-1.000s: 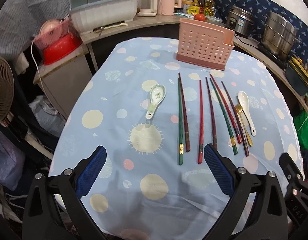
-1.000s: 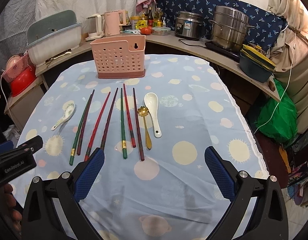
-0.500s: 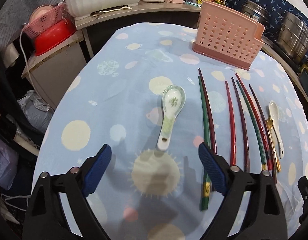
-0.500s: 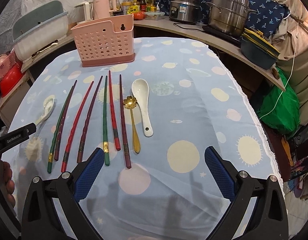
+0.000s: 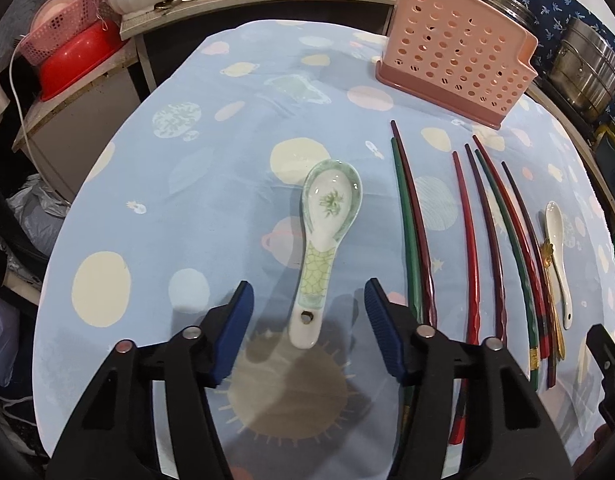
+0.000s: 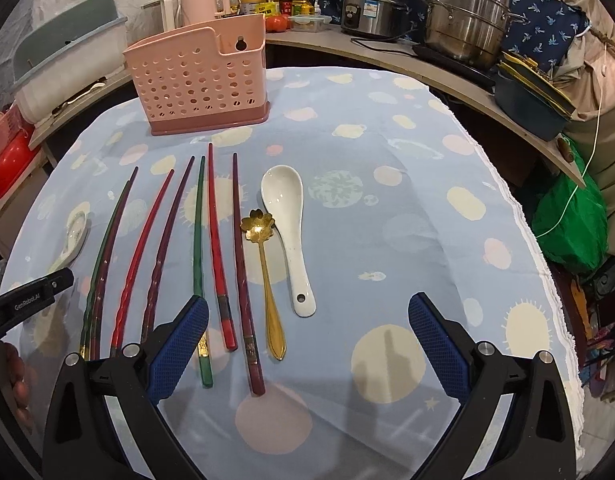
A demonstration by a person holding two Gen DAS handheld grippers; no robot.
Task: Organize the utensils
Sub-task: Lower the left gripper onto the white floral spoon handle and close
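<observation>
A green-patterned ceramic spoon [image 5: 325, 236] lies on the blue dotted tablecloth, its handle end between the pads of my left gripper [image 5: 307, 304]. The jaws are closing and do not touch the handle. Right of it lie several red, green and dark chopsticks [image 5: 475, 240], then a gold spoon [image 6: 263, 264] and a white ceramic spoon [image 6: 287, 228]. My right gripper [image 6: 307, 324] hangs open above the handles of the gold and white spoons, holding nothing. A pink perforated utensil holder [image 6: 199, 76] stands upright at the far side of the table.
Counters ring the table: a red bowl and pink basket [image 5: 67, 52] at left, steel pots [image 6: 467, 12] and a rice cooker [image 6: 367, 8] at the back right, and a green bag [image 6: 571, 216] beyond the right table edge. A hand [image 6: 11, 384] shows at lower left.
My left gripper came down over the green-patterned spoon and its jaws narrowed around the handle. My right gripper dropped closer to the gold and white spoons, staying wide.
</observation>
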